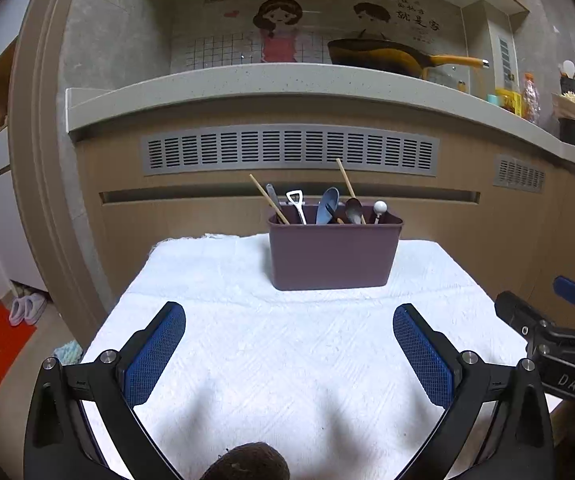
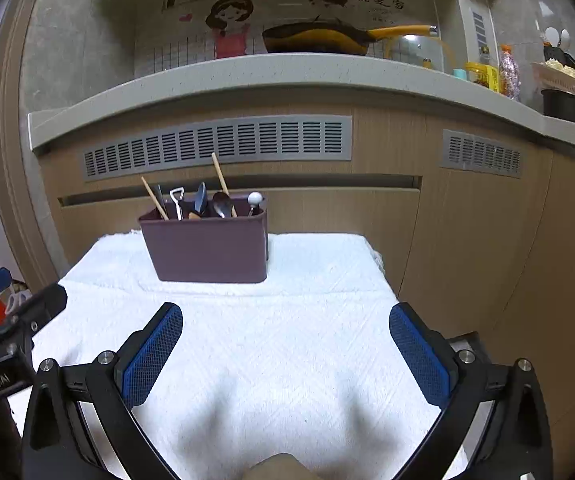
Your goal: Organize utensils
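One purple box stands on a white cloth that covers a small table, at the far end of the cloth, close to a brown cabinet wall with two grey vents. The box holds the utensils, and they all stick up out of its top. There are two thin wooden sticks, one leaning left and one leaning right. There is one small white shovel-shaped spoon, one blue spoon, one dark shiny spoon, and one stick with a white ball on top. A grey handle peeks up by the left stick, and a dark piece sits low by the blue spoon, too hidden to tell what it is. The left gripper hangs over the near part of the cloth with its two blue fingers spread wide and nothing between them. The right gripper is beside it, also over the cloth, with its two blue fingers wide apart and holding nothing. Both grippers are well apart from the box. One yellow pan sits on the grey counter above.
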Action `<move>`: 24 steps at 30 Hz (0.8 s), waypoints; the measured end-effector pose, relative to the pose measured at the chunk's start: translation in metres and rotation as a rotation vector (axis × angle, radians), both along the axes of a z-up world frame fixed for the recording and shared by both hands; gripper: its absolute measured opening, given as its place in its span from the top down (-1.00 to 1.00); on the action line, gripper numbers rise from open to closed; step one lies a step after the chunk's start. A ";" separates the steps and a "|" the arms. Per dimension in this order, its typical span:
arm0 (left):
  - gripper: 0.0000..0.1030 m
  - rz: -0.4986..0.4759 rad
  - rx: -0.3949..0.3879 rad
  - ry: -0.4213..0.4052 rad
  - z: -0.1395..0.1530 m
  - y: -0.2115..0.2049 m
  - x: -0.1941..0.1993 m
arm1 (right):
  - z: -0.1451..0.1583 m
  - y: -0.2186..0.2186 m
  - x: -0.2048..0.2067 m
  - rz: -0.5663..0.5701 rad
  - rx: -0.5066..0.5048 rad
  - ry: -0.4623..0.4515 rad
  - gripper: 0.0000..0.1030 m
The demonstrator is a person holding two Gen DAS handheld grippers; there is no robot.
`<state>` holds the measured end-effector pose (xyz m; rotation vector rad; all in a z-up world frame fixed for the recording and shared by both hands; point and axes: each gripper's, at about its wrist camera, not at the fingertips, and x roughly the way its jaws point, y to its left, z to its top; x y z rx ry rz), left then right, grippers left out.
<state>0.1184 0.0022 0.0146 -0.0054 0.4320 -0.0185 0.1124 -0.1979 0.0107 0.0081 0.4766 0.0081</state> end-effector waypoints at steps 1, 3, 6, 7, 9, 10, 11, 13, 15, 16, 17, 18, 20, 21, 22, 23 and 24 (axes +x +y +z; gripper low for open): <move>-1.00 0.000 0.001 0.006 -0.001 0.000 0.001 | -0.001 0.001 0.001 0.004 -0.001 0.006 -0.99; -1.00 -0.002 0.002 0.010 -0.002 0.000 0.002 | -0.002 0.002 0.002 0.007 -0.008 0.010 -0.99; -1.00 -0.007 0.003 0.014 -0.003 -0.001 0.002 | -0.002 0.003 0.001 0.007 -0.012 0.009 -0.99; -1.00 -0.008 0.003 0.015 -0.003 -0.001 0.002 | -0.003 0.004 0.001 0.007 -0.013 0.009 -0.99; -1.00 -0.008 0.003 0.018 -0.003 -0.001 0.003 | -0.003 0.004 0.001 0.008 -0.014 0.010 -0.99; -1.00 -0.009 0.002 0.018 -0.003 -0.001 0.003 | -0.003 0.004 0.001 0.008 -0.014 0.010 -0.99; -1.00 -0.010 0.003 0.019 -0.003 -0.001 0.003 | -0.003 0.004 0.001 0.009 -0.015 0.010 -0.99; -1.00 -0.011 0.005 0.020 -0.003 -0.001 0.004 | -0.003 0.004 0.001 0.008 -0.016 0.010 -0.99; -1.00 -0.013 0.005 0.023 -0.003 -0.001 0.004 | -0.003 0.004 0.001 0.006 -0.017 0.009 -0.99; -1.00 -0.013 0.005 0.023 -0.003 -0.002 0.004 | -0.002 0.004 0.001 0.006 -0.017 0.009 -0.99; -1.00 -0.012 0.006 0.022 -0.003 -0.002 0.004 | -0.002 0.004 0.001 0.006 -0.017 0.008 -0.99; -1.00 -0.012 0.005 0.022 -0.003 -0.002 0.004 | -0.002 0.004 0.001 0.006 -0.018 0.007 -0.99; -1.00 -0.013 0.004 0.022 -0.003 -0.002 0.004 | -0.001 0.003 0.000 0.006 -0.019 0.003 -0.99; -1.00 -0.015 0.003 0.021 -0.003 -0.001 0.004 | 0.000 0.004 -0.001 0.005 -0.020 0.001 -0.99; -1.00 -0.017 0.004 0.020 -0.003 -0.001 0.004 | 0.000 0.004 -0.001 0.005 -0.019 -0.001 -0.99; -1.00 -0.019 0.005 0.019 -0.003 -0.002 0.004 | 0.000 0.003 -0.001 0.004 -0.019 -0.001 -0.99; -1.00 -0.019 0.006 0.019 -0.002 -0.003 0.003 | 0.000 0.004 -0.002 0.005 -0.020 -0.001 -0.99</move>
